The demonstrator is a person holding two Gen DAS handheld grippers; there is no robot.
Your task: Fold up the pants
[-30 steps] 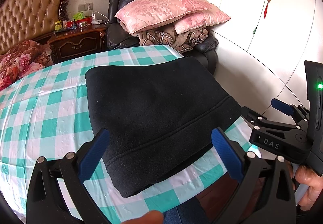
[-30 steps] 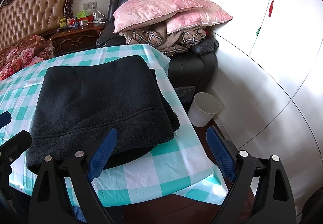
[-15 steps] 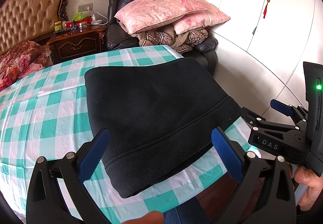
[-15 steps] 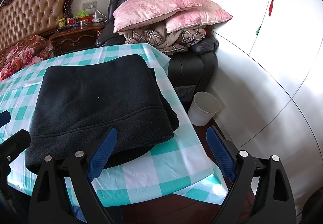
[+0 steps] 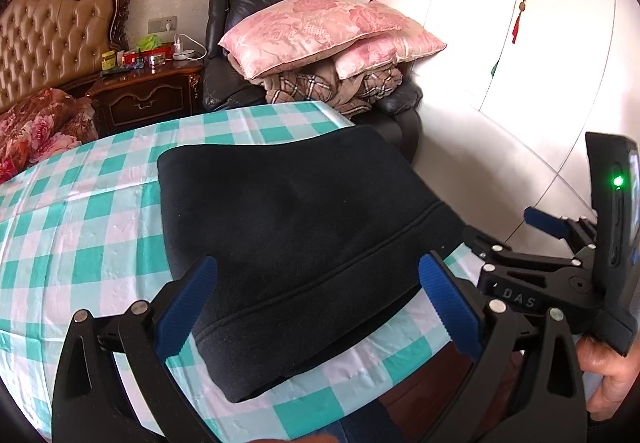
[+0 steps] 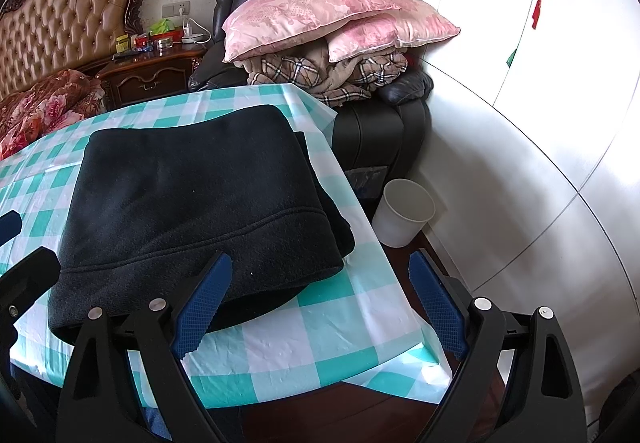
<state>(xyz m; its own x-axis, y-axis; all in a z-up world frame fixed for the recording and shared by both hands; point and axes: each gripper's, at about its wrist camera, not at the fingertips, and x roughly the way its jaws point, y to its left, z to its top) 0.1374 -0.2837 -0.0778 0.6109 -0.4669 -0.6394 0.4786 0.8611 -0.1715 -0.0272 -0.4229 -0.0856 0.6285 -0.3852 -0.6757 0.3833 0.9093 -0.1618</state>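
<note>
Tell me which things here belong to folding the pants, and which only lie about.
For the job:
folded black fleece pants
table with green-and-white checked cloth
left gripper, open
right gripper, open

Only lying about:
pink floral pillows
plaid blankets
white plastic bin
dark wooden nightstand

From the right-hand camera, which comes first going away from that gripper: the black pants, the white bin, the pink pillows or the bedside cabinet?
Measured from the right gripper:
1. Black pants, folded on the checked table, right at the left fingertip.
2. White bin, on the floor to the right.
3. Pink pillows on the armchair and bedside cabinet, far left: too close to call.
</note>
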